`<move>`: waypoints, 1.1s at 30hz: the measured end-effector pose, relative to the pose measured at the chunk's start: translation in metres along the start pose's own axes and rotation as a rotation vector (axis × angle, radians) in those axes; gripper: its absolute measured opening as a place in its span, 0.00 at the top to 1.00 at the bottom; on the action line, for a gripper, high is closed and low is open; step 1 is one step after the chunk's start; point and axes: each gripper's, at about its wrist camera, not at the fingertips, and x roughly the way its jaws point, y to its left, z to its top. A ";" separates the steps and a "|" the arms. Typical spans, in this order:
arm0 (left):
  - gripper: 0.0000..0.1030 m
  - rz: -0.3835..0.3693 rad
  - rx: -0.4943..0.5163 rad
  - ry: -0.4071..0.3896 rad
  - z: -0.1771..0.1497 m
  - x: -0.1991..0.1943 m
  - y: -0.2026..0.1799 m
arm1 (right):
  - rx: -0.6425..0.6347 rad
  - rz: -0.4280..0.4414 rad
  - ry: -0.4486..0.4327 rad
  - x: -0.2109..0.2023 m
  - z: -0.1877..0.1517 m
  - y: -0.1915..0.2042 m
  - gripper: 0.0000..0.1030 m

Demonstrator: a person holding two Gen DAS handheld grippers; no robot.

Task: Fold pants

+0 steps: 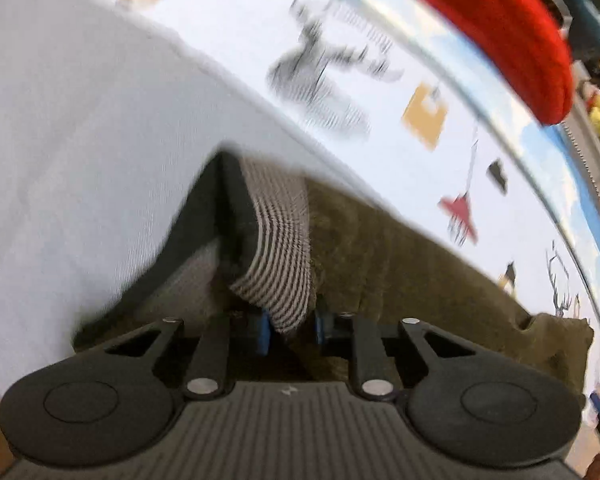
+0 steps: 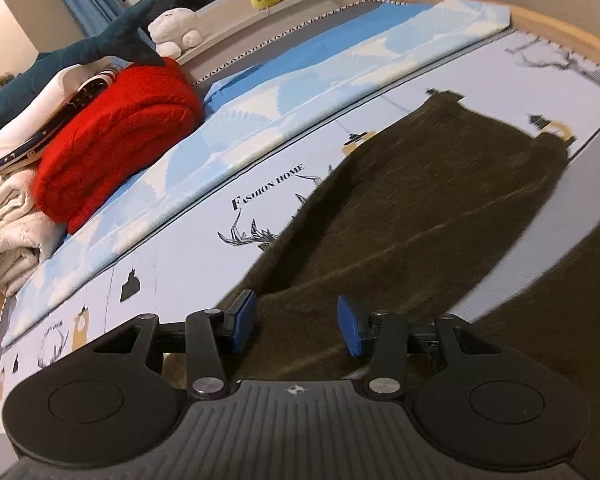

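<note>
Left gripper [image 1: 291, 326] pinches the striped waistband [image 1: 278, 248] of the pants [image 2: 412, 216] (rest lies on the bed [image 2: 204, 240]), right gripper [image 2: 297, 326] gapes over the fabric ungripped, so a one-sided lift could skew the fold.

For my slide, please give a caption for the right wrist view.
Open right gripper over dark olive pants on the printed bedsheet.
</note>
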 end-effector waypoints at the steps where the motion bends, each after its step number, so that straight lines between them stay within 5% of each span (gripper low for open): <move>1: 0.79 0.002 0.027 -0.032 0.000 -0.006 -0.006 | 0.005 0.001 0.004 0.009 0.002 0.003 0.54; 15: 0.79 -0.012 0.035 -0.002 0.013 -0.006 -0.007 | 0.150 0.034 0.117 0.121 0.003 0.017 0.55; 18: 0.79 -0.022 0.039 0.005 0.015 -0.007 -0.005 | 0.110 0.045 0.113 0.121 0.005 0.021 0.92; 22: 0.79 -0.038 0.036 0.017 0.015 -0.012 -0.002 | 0.119 0.066 0.070 0.091 0.011 0.022 0.95; 28: 0.80 -0.083 0.044 0.006 0.010 -0.033 0.010 | 0.069 0.104 0.014 -0.007 0.017 0.016 0.96; 33: 0.81 -0.102 0.084 -0.014 -0.002 -0.061 0.032 | -0.022 0.087 0.092 -0.090 -0.026 -0.006 0.96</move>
